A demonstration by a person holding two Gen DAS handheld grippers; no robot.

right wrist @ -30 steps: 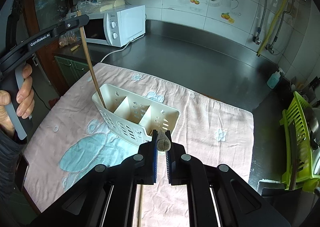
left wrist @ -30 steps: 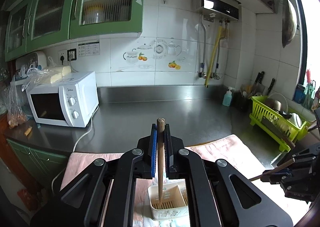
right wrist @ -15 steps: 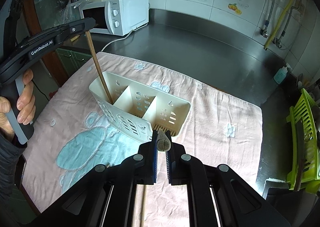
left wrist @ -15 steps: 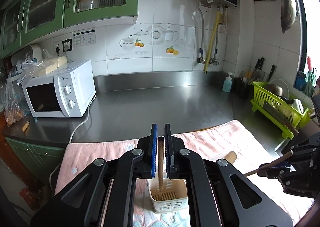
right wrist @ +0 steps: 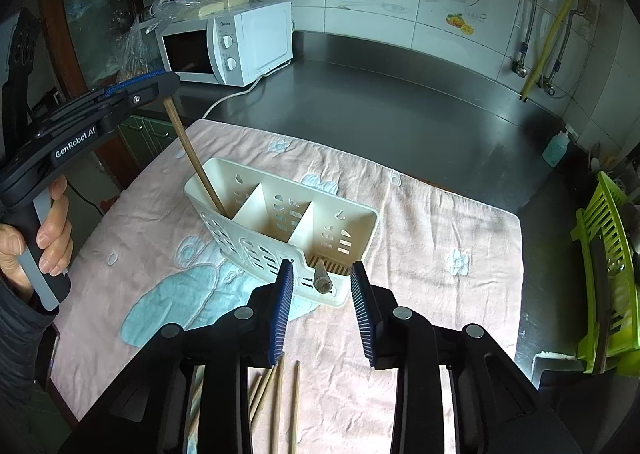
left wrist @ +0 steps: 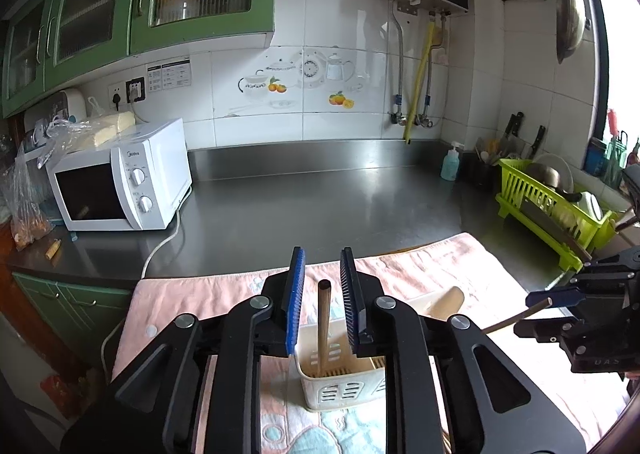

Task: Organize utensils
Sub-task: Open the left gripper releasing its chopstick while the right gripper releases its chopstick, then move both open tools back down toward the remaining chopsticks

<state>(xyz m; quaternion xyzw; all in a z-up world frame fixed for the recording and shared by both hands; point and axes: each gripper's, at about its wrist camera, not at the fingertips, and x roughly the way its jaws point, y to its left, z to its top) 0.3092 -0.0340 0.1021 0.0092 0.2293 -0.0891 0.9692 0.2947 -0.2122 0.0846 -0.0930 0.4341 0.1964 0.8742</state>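
Claws (left wrist: 322, 294) (right wrist: 322, 294) have just opened, releasing chopsticks (left wrist: 323, 324) into caddy (right wrist: 280, 221).

A cream perforated plastic utensil caddy (right wrist: 280, 230) sits on a pale pink towel (right wrist: 420, 254) patterned with light blue shapes and white flowers, beside a lime-green slatted dish rack (right wrist: 608, 254).

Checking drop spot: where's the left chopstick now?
Right wrist view: left chopstick leans in the caddy's leftmost compartment, top between the left gripper's opened jaws.
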